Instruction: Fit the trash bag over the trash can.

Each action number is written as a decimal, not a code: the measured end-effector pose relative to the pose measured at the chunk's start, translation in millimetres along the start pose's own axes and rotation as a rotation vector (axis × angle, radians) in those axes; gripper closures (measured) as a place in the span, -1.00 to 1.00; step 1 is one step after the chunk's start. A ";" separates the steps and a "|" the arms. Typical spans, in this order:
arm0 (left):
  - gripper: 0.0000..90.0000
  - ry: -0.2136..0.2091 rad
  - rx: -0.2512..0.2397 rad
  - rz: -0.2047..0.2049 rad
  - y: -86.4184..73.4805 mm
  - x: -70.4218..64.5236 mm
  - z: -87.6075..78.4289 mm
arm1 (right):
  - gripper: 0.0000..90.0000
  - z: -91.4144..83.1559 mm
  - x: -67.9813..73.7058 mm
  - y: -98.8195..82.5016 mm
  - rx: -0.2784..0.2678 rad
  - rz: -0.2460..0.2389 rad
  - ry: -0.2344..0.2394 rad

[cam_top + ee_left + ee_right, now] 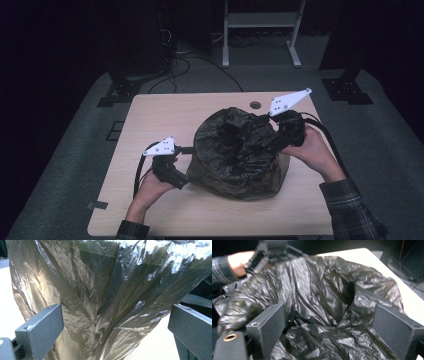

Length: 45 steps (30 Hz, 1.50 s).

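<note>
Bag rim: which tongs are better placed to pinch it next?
Right. The right tongs sit open at the black bag rim, over its mouth; the left tongs face its lower side wall.

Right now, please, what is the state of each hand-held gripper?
Left hand-held gripper: open, jaws apart around the black plastic bag, not clamping it.
Right hand-held gripper: open, at the bag's rim.

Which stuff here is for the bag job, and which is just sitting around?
For the job:
black plastic bag
left claw, open beside the bag
right claw, open at the bag's top

Just around:
table
white frame behind it
cables on the floor
</note>
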<state>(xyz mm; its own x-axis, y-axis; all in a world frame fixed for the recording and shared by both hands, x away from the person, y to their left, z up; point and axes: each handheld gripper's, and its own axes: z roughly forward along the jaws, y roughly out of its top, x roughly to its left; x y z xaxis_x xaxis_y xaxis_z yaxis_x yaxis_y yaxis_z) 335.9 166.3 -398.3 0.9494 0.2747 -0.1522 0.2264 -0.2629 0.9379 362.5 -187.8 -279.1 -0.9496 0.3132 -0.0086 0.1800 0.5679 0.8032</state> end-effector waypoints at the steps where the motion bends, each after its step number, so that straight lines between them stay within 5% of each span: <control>1: -1.00 0.000 -0.001 0.000 0.0 0.0 -0.2 | -0.77 1.6 -1.0 -0.7 0.023 -0.004 -0.009; 22: -1.00 -0.017 0.026 -0.003 -1.7 -0.7 7.0 | -0.77 27.1 -7.9 -7.3 0.265 -0.048 -0.025; 26: -1.00 -0.019 0.027 -0.001 -1.7 -0.6 7.5 | -0.77 34.3 -5.5 -2.8 0.356 -0.071 -0.022; 29: -1.00 -0.019 0.029 0.001 -1.6 -0.9 7.6 | -0.77 41.3 -4.1 -1.4 0.430 -0.075 -0.006; 34: -1.00 -0.019 0.035 0.003 -1.8 -0.5 7.8 | -0.77 45.5 -3.2 0.9 0.475 -0.083 0.019; 38: -1.00 -0.020 0.041 0.004 -2.1 -0.8 9.0 | -0.76 51.0 -3.3 0.8 0.554 -0.058 0.077; 45: -1.00 -0.023 0.048 0.004 -2.0 -1.3 10.3 | -0.77 51.0 -3.4 0.1 0.563 -0.070 0.076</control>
<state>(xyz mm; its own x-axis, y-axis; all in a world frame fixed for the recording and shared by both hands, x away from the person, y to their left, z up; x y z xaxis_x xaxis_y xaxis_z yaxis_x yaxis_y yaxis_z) 336.4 156.9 -403.2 0.9550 0.2521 -0.1563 0.2323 -0.3079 0.9226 378.9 -150.0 -309.4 -0.9763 0.2161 0.0095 0.2049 0.9098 0.3609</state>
